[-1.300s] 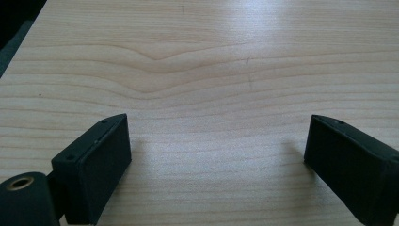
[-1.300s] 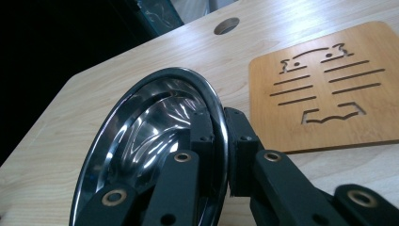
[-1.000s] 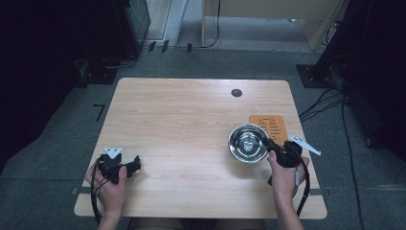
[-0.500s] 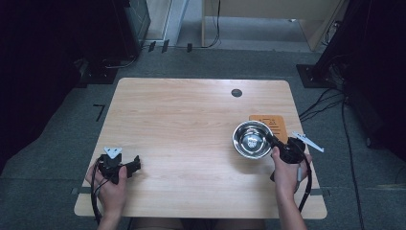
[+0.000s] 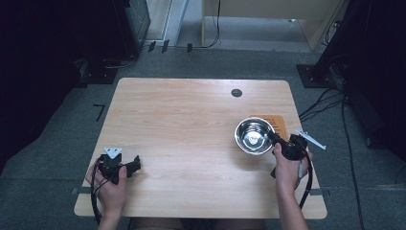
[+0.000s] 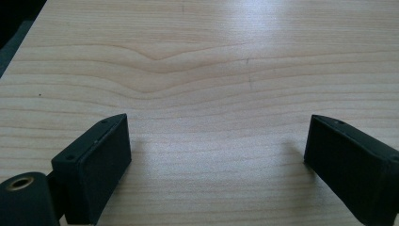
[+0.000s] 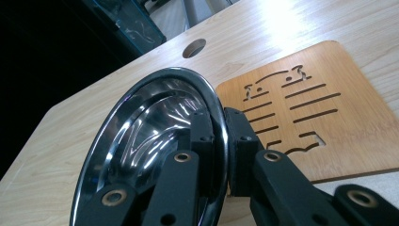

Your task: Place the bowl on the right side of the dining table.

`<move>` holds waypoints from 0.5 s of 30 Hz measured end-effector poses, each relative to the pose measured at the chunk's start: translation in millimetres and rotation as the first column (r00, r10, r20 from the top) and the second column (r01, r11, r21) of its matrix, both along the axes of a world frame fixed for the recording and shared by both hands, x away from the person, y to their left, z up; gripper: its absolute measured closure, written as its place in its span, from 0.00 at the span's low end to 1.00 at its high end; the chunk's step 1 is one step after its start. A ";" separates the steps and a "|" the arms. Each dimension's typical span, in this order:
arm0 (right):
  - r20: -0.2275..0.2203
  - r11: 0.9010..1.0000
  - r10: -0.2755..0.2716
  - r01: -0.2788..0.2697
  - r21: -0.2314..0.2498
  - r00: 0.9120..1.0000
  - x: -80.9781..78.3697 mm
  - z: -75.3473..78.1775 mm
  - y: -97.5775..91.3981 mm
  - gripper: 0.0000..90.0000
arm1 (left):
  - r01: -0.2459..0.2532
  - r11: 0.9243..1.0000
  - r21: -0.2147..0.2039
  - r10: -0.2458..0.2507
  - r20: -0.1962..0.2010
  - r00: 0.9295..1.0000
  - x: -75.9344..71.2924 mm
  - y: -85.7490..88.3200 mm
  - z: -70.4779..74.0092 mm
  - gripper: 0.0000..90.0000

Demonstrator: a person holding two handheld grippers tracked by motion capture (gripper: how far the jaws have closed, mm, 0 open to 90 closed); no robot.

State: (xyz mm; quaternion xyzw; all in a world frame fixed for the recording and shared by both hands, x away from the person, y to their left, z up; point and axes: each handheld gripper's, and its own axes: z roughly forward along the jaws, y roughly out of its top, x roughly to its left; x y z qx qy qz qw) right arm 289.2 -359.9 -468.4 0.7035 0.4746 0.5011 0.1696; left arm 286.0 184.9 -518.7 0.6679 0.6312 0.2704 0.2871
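A steel bowl is gripped by its rim at the right side of a wooden table, the right gripper closed on the edge with one jaw inside the bowl and one outside. The bowl is seen tilted in the right gripper view, beside a slotted wooden trivet that lies flat on the table. Near the front left corner, the left gripper is held low over bare wood, its jaws spread wide with nothing between them.
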 end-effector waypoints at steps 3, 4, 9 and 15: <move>-0.002 1.000 -0.010 0.010 0.006 1.000 3.1 1.3 -2.4 0.94 | 0.000 1.000 0.000 0.000 0.000 1.000 0.0 0.0 0.0 0.08; -0.004 1.000 -0.013 0.013 0.010 1.000 3.9 1.8 -2.8 0.94 | 0.000 1.000 0.000 0.000 0.000 1.000 0.0 0.0 0.0 0.08; -0.004 1.000 -0.026 0.026 0.013 1.000 8.8 3.3 -5.5 0.94 | 0.000 1.000 -0.001 0.000 0.000 1.000 0.0 0.0 0.0 0.08; -0.004 0.999 -0.040 0.040 0.019 0.999 14.9 3.5 -8.5 0.94 | 0.000 1.000 0.000 0.000 0.000 1.000 0.0 0.0 0.0 0.08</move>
